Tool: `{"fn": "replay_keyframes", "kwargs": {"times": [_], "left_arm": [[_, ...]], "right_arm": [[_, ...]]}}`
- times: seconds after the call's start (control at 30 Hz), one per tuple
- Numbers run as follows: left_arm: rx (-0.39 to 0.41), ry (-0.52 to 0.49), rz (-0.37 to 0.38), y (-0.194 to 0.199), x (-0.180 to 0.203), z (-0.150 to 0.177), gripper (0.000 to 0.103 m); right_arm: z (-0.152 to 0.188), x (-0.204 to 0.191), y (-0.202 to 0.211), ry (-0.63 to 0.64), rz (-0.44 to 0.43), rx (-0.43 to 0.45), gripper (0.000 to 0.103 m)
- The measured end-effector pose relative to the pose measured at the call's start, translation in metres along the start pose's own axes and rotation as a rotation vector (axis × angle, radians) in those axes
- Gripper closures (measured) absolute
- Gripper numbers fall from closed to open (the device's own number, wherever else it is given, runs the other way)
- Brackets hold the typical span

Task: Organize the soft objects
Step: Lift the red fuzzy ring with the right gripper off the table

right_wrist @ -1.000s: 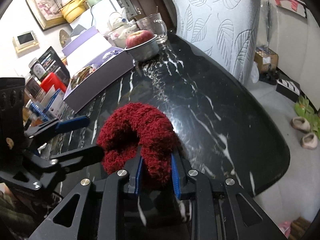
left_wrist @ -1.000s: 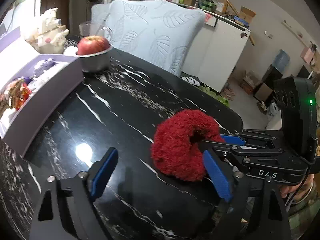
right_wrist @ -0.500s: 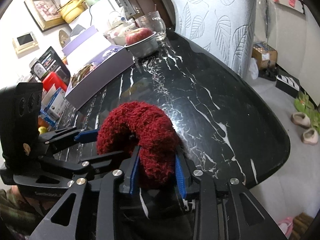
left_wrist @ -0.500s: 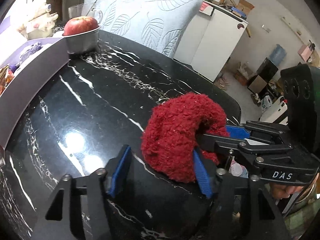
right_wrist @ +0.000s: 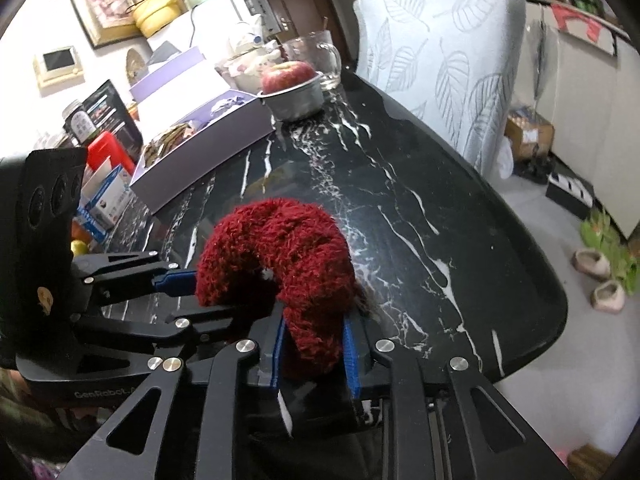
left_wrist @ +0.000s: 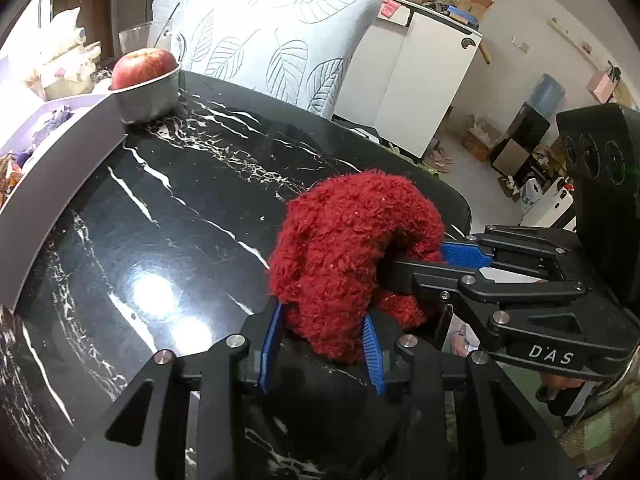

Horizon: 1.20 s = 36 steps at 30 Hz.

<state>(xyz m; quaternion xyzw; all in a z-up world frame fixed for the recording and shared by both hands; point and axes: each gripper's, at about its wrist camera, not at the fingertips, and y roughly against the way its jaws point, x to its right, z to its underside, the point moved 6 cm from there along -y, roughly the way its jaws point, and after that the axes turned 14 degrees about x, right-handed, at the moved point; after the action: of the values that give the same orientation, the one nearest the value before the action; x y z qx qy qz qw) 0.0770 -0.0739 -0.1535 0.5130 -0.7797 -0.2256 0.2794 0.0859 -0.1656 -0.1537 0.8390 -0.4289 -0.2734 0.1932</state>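
Note:
A fuzzy dark red soft object (left_wrist: 352, 248), bent in an arch, is held above the black marble table (left_wrist: 168, 208). My left gripper (left_wrist: 322, 344) is shut on its near end. My right gripper (right_wrist: 314, 344) is shut on its other end; it also shows in the left wrist view (left_wrist: 424, 260), coming in from the right. The red soft object shows in the right wrist view (right_wrist: 280, 248), with my left gripper (right_wrist: 192, 292) reaching in from the left.
A purple box (left_wrist: 60, 152) with several items lies along the table's left side. A metal bowl with an apple (left_wrist: 146, 80) stands at the far end, a glass mug (right_wrist: 320, 54) behind it. A leaf-patterned chair cushion (left_wrist: 280, 36) stands beyond the table.
My left gripper has moved in from open and closed on the near end of the red object. Both grippers have lifted it slightly; the right stays shut on it.

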Motion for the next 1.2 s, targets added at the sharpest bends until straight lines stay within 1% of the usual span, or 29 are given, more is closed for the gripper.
{"fn": "replay_keyframes", "kwargs": {"times": [0.27,0.57,0.83,1.2], "left_arm": [[0.027,0.017,-0.004,0.017,-0.001,-0.001,0.068],[0.074,0.026,-0.047,0.048,-0.007,0.007,0.068],[0.118,0.063,-0.123,0.085,-0.02,0.017,0.067],[0.171,0.128,-0.253,0.137,-0.051,0.034,0.067]], "right_arm": [[0.0,-0.011,0.011,0.005,-0.017,0.017,0.08],[0.003,-0.039,0.018,0.046,-0.058,0.033,0.08],[0.006,-0.077,0.02,0.111,-0.127,0.037,0.08],[0.009,-0.135,0.008,0.208,-0.259,0.024,0.08]]}}
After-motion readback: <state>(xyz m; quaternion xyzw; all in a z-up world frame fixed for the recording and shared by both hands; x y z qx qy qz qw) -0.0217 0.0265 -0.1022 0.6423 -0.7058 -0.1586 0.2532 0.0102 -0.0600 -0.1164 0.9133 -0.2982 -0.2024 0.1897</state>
